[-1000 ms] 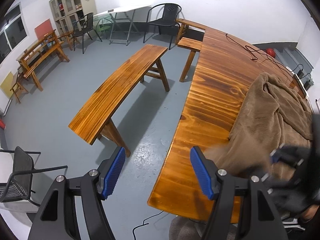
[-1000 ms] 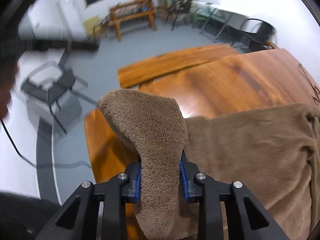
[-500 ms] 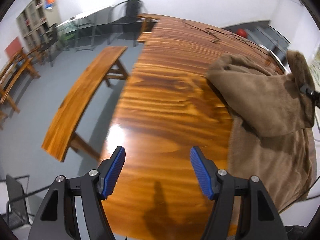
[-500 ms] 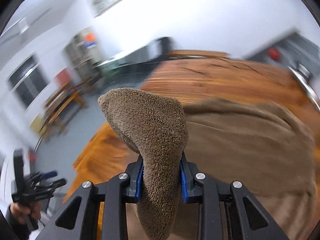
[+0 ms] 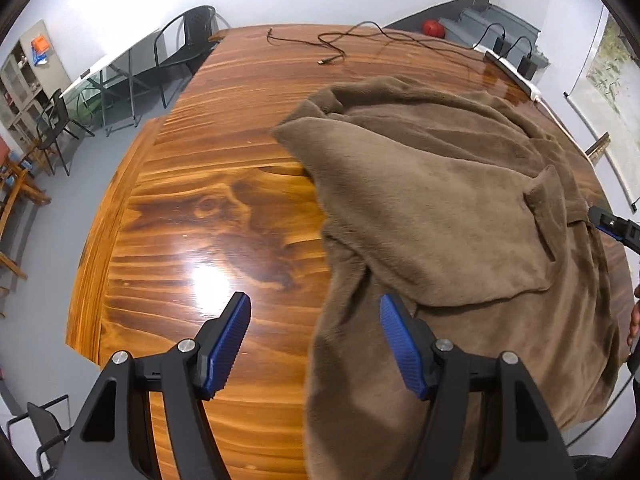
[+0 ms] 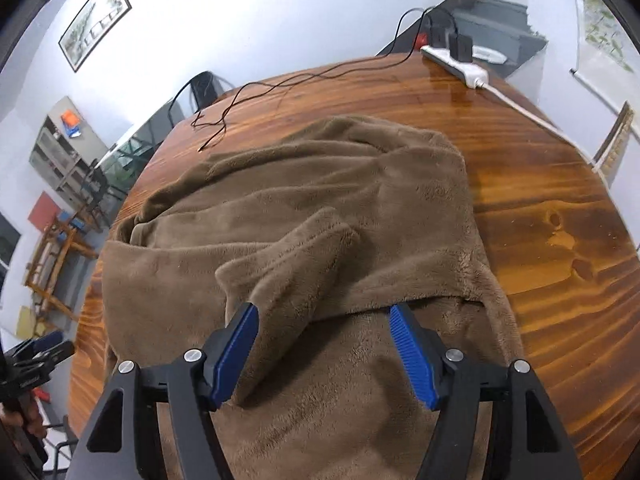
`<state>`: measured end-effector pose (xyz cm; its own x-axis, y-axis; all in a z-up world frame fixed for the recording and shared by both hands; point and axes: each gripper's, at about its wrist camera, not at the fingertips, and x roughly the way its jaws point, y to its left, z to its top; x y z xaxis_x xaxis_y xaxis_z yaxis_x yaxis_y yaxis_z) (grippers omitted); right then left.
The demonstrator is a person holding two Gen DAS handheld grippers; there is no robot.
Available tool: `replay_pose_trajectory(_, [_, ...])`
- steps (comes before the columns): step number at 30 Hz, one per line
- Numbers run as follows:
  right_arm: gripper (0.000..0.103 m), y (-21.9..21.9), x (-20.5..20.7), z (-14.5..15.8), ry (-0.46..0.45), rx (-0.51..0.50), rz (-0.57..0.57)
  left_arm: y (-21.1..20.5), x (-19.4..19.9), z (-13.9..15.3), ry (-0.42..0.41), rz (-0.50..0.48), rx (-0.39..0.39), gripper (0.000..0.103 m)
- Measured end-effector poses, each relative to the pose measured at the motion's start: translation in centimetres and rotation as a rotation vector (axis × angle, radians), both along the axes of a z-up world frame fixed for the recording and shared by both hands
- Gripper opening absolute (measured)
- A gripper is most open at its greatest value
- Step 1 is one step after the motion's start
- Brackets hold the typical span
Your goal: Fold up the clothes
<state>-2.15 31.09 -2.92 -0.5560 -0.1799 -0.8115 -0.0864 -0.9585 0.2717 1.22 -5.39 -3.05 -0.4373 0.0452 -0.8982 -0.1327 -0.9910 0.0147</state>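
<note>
A: Brown fleece garment [image 5: 440, 216] is lying on the wooden bench [image 5: 208, 216], spreading over the right half in the left wrist view, one big flap lying folded over the lower layer.

B: Edge hanging off?

A: Near end is draping past the bench's front edge, by the look of it. In the right wrist view the fleece garment [image 6: 304, 216] is covering the bench [image 6: 560, 248] from the middle down to the camera.

B: Left claw?

A: Left claw [image 5: 316, 342] is hovering with its blue pads apart, nothing between them. Left pad is sitting over bare wood, right pad over the garment's left edge. Touching or not, can't tell.

B: Right claw?

A: Right claw [image 6: 324, 354] is also gaping wide, gripping nothing. It's sitting low over the folded flap's near edge, and a raised ridge of fleece is running up between the pads. Its left pad looks pressed against the fabric, not sure.

B: Anything else on the bench?

A: Black cable [image 5: 340, 42] is trailing across the far end, well apart from the garment. White power strip [image 6: 456, 62] with black plugs is sitting at the far right corner. Black chair [image 5: 188, 44] is standing beyond the far left edge.
</note>
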Motion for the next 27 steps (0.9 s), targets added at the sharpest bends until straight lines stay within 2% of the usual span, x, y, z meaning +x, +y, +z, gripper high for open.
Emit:
replay_pose_trajectory(3, [0.070,0.0,-0.5,-0.5,0.000,-0.039,0.042,1.4,-0.2,-0.3,-0.015,0.012,-0.016,0.072])
replay_pose_trajectory(6, [0.070,-2.9,-1.6,-0.7,0.009,-0.007,0.164,2.9,-0.2,-0.4,-0.024,0.024,-0.035,0.072])
replay_pose_trajectory(9, [0.070,-7.5,-2.9,-2.0,-0.021,0.168,0.334,4.2,0.0,-0.5,-0.032,0.033,-0.053,0.072])
replay_pose_trajectory(12, [0.070,-8.6,-3.6,-3.9,-0.050,0.292,0.379,5.2,0.3,-0.7,-0.039,0.040,-0.063,0.072])
replay_pose_trajectory(13, [0.070,-7.7,-3.8,-4.3,-0.063,0.314,0.349,5.5,0.4,-0.7,-0.039,0.040,-0.065,0.072])
replay_pose_trajectory(16, [0.070,-2.7,-3.0,-3.8,-0.064,0.278,0.209,5.6,0.3,-1.2,-0.057,0.039,-0.068,0.072])
replay_pose_trajectory(21, [0.070,4.1,1.1,-2.6,-0.077,0.267,0.031,5.2,-0.7,-1.6,-0.068,0.034,-0.072,0.072])
replay_pose_trajectory(25, [0.070,6.6,3.2,-1.1,-0.033,0.194,-0.051,4.2,-3.2,-1.4,-0.057,0.038,-0.046,0.072])
replay_pose_trajectory(27, [0.071,6.7,3.5,-0.1,0.005,0.137,-0.056,3.2,-4.8,-0.9,-0.047,0.054,-0.028,0.072])
